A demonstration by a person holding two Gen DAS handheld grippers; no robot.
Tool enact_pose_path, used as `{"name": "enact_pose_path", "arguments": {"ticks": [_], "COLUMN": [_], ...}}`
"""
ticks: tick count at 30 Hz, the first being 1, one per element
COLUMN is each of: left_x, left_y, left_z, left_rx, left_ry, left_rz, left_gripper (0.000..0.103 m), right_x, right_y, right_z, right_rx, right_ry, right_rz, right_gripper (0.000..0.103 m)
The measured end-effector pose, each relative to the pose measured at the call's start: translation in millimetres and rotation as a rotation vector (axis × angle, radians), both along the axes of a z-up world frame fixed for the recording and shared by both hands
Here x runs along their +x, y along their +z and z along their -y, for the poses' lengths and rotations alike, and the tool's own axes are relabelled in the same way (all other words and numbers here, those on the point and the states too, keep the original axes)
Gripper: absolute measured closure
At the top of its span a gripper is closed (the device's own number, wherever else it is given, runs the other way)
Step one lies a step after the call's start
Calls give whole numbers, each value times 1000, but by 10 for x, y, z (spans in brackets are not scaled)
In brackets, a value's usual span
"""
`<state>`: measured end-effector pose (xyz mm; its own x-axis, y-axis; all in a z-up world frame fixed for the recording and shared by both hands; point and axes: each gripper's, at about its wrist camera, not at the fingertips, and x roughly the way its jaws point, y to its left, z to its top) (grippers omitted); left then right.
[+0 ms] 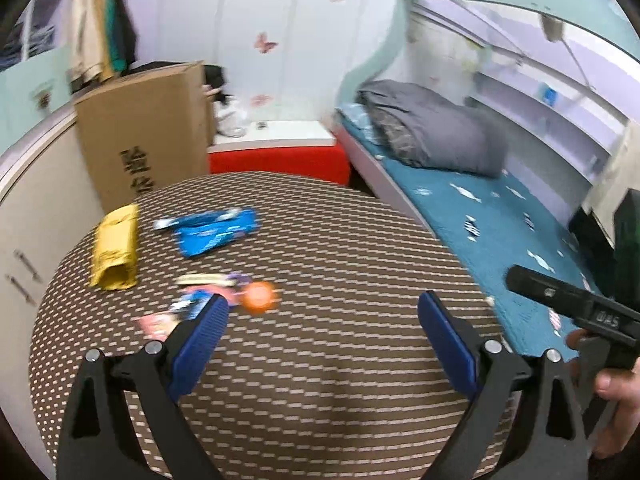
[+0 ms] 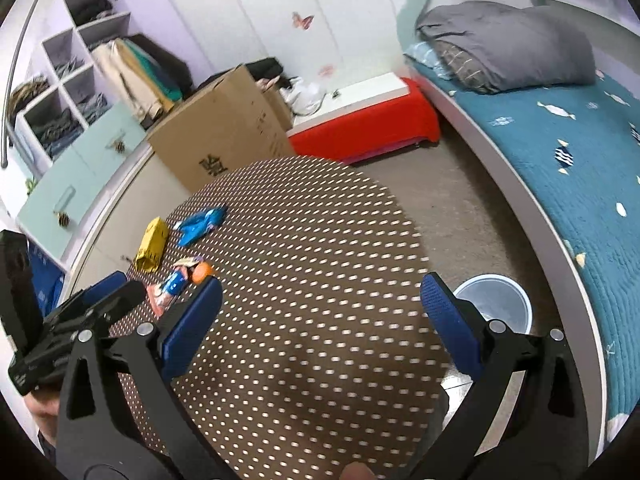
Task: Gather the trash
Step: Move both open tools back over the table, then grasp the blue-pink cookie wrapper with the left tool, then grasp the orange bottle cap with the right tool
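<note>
- Left claw (image 1: 322, 322) gapes empty over the counter (image 1: 340, 240); wrappers (image 1: 192, 308) and an orange ball (image 1: 259, 297) lie just beyond its left finger.
- Right claw (image 2: 320, 300) likewise spread, empty.
- Yellow bag (image 1: 116, 252), blue packet (image 1: 212, 230) farther back.
- Bin (image 2: 500, 300) on floor beside bed (image 2: 560, 152).

Bedroom — bed (image 2: 560, 152), butterfly-stickered wall (image 1: 264, 44)

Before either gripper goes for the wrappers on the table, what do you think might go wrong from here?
1. The orange ball lies against the small wrappers; a nudge may roll it off the table.
2. The bin stands on the floor past the table's right edge, far from the trash, so a loosely held wrapper may drop on the way.
3. The left gripper is nearest; its fingers may scatter the pile.
</note>
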<state>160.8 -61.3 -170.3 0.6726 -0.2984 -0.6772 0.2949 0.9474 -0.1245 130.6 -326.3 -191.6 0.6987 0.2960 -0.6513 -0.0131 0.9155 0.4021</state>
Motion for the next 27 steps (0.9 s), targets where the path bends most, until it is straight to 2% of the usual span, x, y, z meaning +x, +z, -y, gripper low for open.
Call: {"name": "enact_pose_path", "arguments": {"ticks": [5, 8, 11, 14, 15, 16, 17, 19, 22, 27], "left_x": [121, 265, 431, 525, 563, 582, 607, 620, 521, 296], "left_y": [-195, -361, -540, -669, -716, -744, -773, -767, -741, -708], "left_z": [-415, -589, -629, -551, -529, -523, -545, -624, -735, -993], "left_rx": [33, 87, 182, 267, 293, 301, 277, 202, 200, 84], "left_ry": [64, 76, 49, -26, -42, -50, -62, -68, -12, 78], "left_rz": [7, 6, -17, -27, -33, -42, -58, -88, -85, -116], "left_gripper": [10, 10, 10, 10, 16, 35, 38, 63, 63, 64], "right_x": [132, 182, 249, 329, 362, 394, 430, 526, 645, 849], "right_y": [-83, -127, -180, -224, -231, -238, -249, -289, -346, -486], "right_z": [-340, -510, -617, -713, -748, -788, -835, -968, -1173, -1636], "right_rx": [-30, -40, -54, -59, -60, -66, -77, -117, -164, -263], "right_ry": [74, 95, 120, 151, 161, 172, 184, 211, 252, 338], "right_rz": [-30, -42, -56, -69, -69, -71, -77, -86, -85, -67], "right_gripper": [6, 6, 6, 6, 6, 6, 6, 6, 6, 6]}}
